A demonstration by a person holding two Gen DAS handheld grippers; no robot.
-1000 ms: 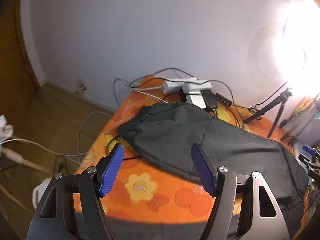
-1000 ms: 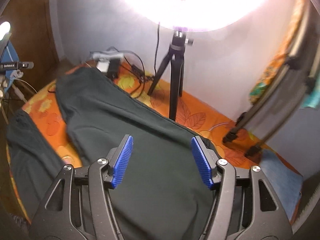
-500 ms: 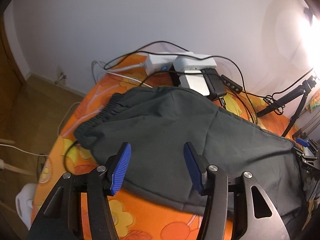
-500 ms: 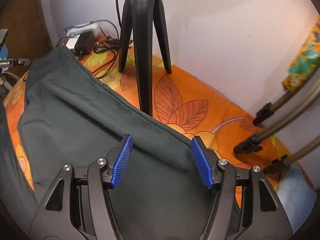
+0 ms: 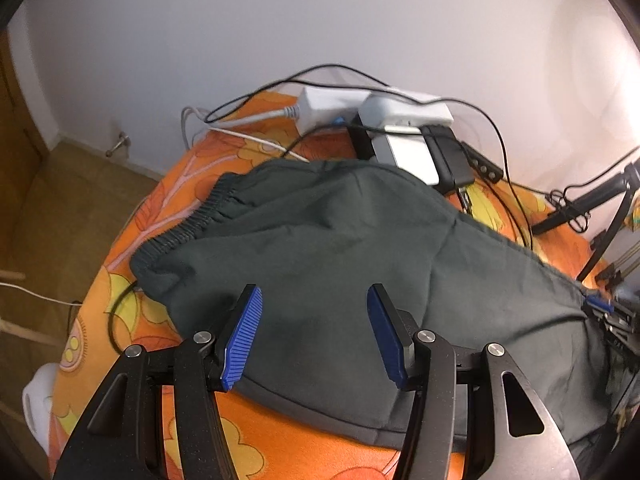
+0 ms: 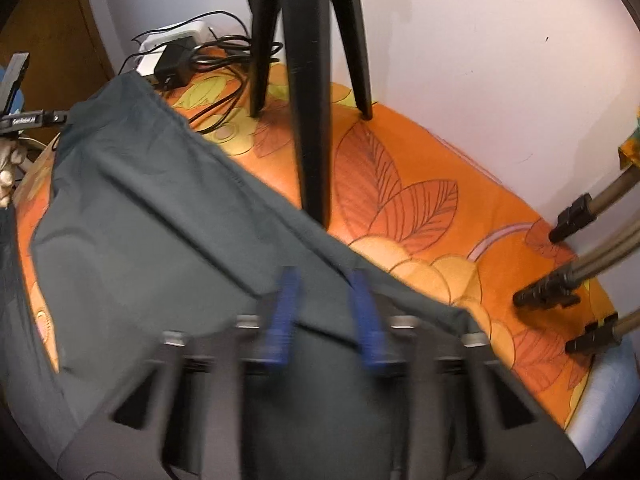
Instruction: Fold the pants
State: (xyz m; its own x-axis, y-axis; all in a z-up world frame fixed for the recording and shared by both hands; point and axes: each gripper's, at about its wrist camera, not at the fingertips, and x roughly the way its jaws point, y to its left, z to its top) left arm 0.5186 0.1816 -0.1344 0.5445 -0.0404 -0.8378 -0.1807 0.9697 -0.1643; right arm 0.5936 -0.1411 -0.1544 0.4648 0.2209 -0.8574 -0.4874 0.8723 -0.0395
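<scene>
Pants (image 5: 340, 248) of dark green-grey woven cloth lie spread over a surface covered in an orange sheet (image 5: 192, 176) printed with yellow flowers and outlined leaves; whether that surface is a desk or a bed cannot be told. The ribbed, gathered elastic waistband (image 5: 192, 220) lies beyond and to the left of the left gripper (image 5: 316, 336), whose jaws stand spread apart above the smooth cloth near its stitched lower edge, with fabric showing between the ridged blue pads but no pad pressing on it. Farther beyond these jaws, against the pale wall, sit a white power strip (image 5: 320, 104), a grey box (image 5: 408, 148), a black adapter (image 5: 448, 156) and a tangle of thin black and white cables.

In the right wrist view the right gripper (image 6: 326, 318) is blurred by motion; its jaws are closing over a raised fold at the diagonal edge of the pants (image 6: 160, 220), with cloth between the blue pads, though the blur hides whether they press on it. Just beyond these jaws stand the round black legs of a tripod (image 6: 312, 120) on the sheet (image 6: 420, 200). To the right, three metal tubes with black rubber feet (image 6: 560, 280) rest near the sheet's edge.
</scene>
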